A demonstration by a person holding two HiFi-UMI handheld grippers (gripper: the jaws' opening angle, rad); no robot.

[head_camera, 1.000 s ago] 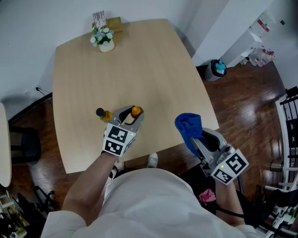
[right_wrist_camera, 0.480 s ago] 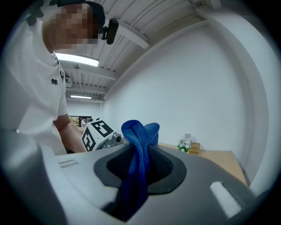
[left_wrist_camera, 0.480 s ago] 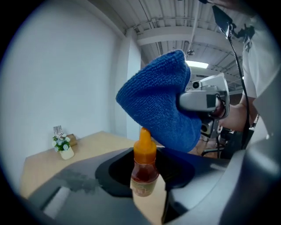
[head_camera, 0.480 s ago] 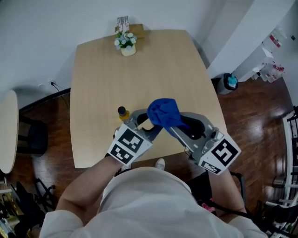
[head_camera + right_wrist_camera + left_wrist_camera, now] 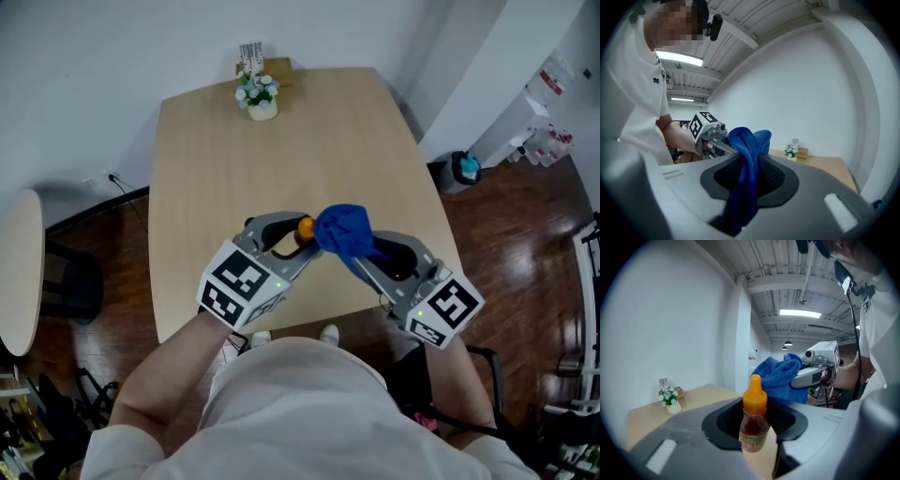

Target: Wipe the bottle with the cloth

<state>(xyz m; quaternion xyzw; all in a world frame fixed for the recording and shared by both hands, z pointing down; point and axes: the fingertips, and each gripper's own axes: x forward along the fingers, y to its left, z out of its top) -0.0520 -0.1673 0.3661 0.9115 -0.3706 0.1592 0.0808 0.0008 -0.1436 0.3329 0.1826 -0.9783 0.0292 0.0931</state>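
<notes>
My left gripper (image 5: 286, 239) is shut on a small sauce bottle (image 5: 753, 423) with an orange cap (image 5: 305, 228), held above the near part of the beige table (image 5: 216, 159). My right gripper (image 5: 367, 255) is shut on a blue cloth (image 5: 343, 234). The bunched cloth sits right beside the cap, on its right. In the left gripper view the cloth (image 5: 780, 378) hangs just behind the bottle, with the right gripper (image 5: 820, 369) behind it. In the right gripper view the cloth (image 5: 749, 173) drapes between the jaws and hides the bottle; the left gripper (image 5: 710, 131) is beyond it.
A small white pot of flowers (image 5: 261, 94) stands at the table's far edge. On the left are a dark chair (image 5: 70, 286) and a round table (image 5: 19, 272). A bin (image 5: 464, 169) stands on the wooden floor at the right.
My right gripper has swung the cloth left, from beyond the table's near right corner to beside the bottle cap. The left gripper has kept hold of the bottle. A dark-capped thing beside it has gone from sight.
</notes>
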